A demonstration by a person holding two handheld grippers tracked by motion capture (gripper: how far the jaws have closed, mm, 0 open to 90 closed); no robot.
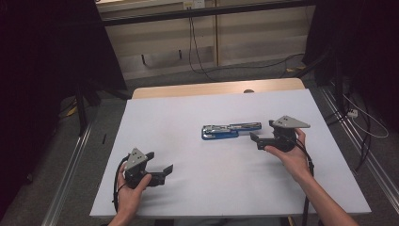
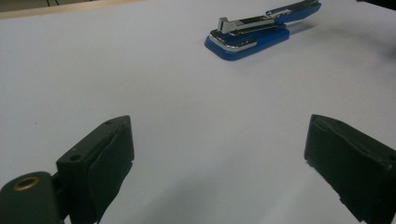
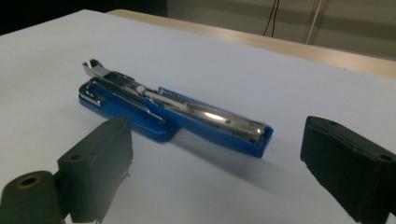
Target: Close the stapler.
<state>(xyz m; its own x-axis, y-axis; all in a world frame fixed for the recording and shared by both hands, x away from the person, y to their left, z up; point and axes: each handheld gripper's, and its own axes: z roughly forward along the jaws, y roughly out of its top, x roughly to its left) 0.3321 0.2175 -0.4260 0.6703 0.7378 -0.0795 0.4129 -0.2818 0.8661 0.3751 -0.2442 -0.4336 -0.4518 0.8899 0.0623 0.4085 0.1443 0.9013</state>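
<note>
both claws gape wide, empty: left claw (image 1: 160,170), right claw (image 1: 261,133) near blue stapler (image 1: 230,130).

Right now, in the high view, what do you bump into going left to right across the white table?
Left gripper → blue stapler → right gripper
</note>
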